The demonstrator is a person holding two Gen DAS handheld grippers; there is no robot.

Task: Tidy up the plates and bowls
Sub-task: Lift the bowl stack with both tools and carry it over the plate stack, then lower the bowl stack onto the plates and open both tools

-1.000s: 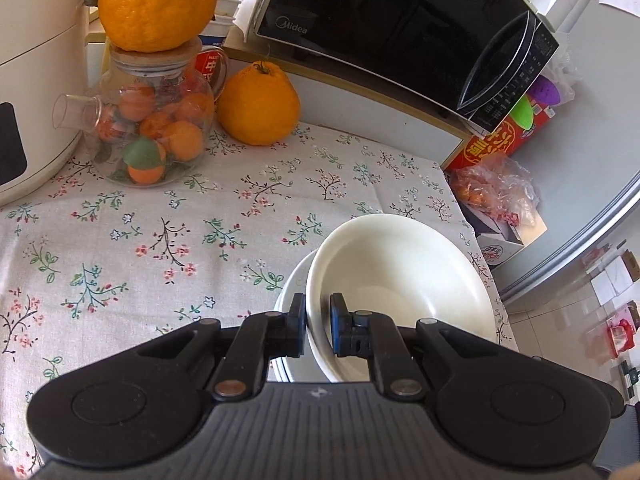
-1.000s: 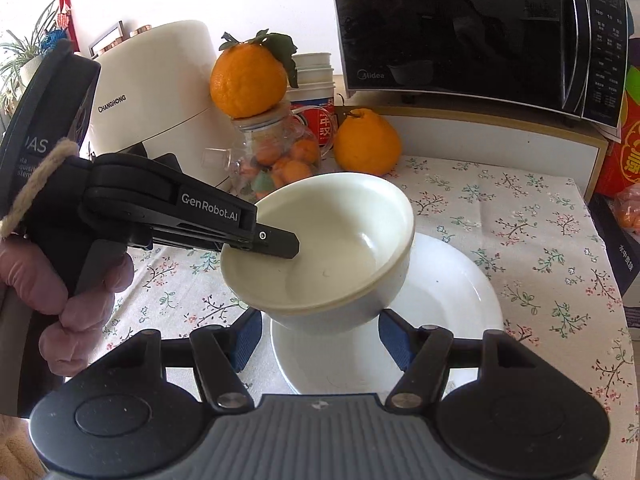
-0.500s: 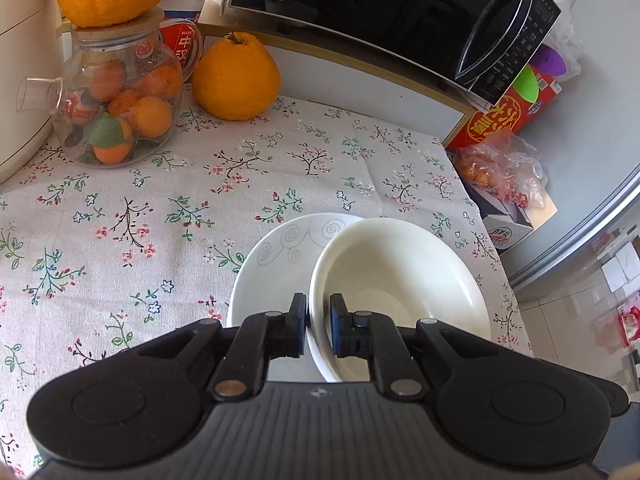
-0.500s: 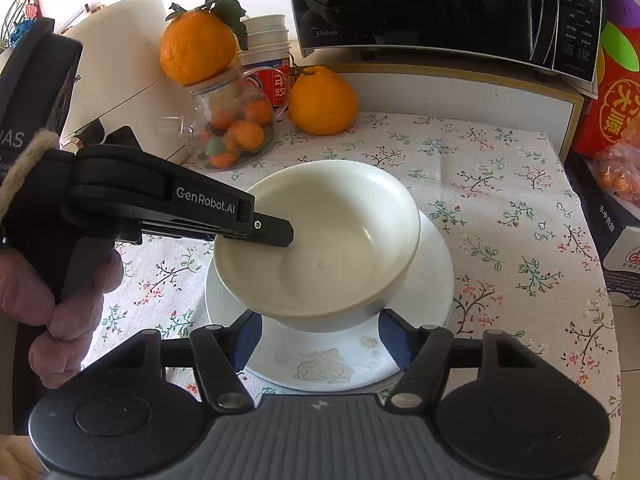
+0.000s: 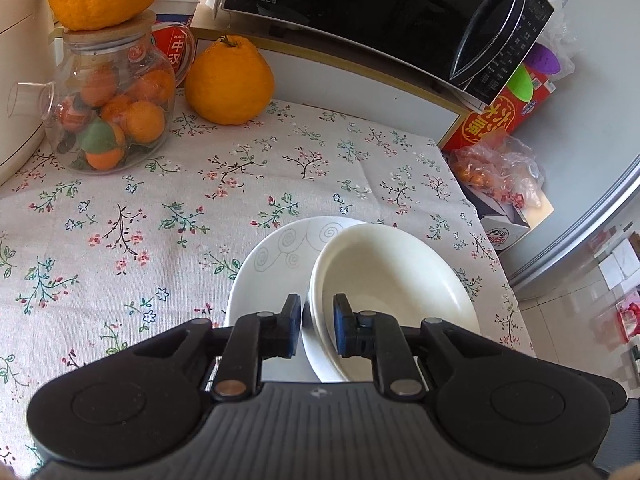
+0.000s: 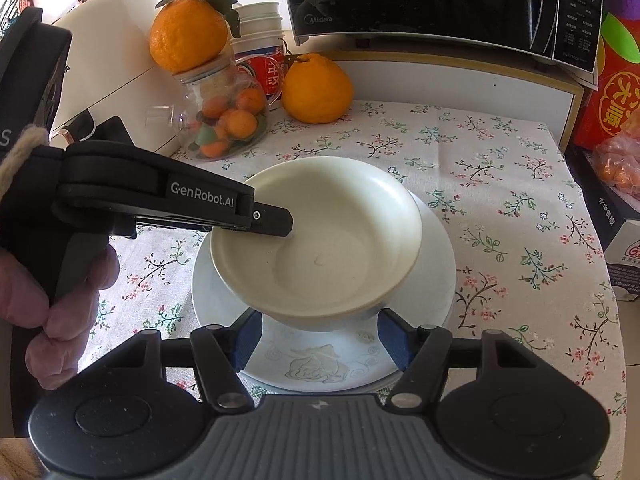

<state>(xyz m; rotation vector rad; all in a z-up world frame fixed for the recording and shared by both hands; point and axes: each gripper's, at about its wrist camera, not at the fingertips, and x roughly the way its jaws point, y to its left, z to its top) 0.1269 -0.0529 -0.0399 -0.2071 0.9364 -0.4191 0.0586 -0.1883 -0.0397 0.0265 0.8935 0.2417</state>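
A floral cloth covers the desk (image 6: 500, 168), with a black microwave (image 5: 384, 16) at the back beside a glass jar of oranges (image 5: 108, 116). The left hand-held gripper (image 5: 316, 326) pinches the near rim of the cream bowl (image 6: 320, 240), holding it tilted above the white plate (image 6: 316, 368) lying on the cloth. The right hand-held gripper (image 6: 320, 338) is spread wide, one finger at either side of the bowl's base without gripping it.

the bowl (image 6: 320, 240) hides the plate's (image 6: 320, 364) middle (microwave (image 5: 380, 20) cropped).
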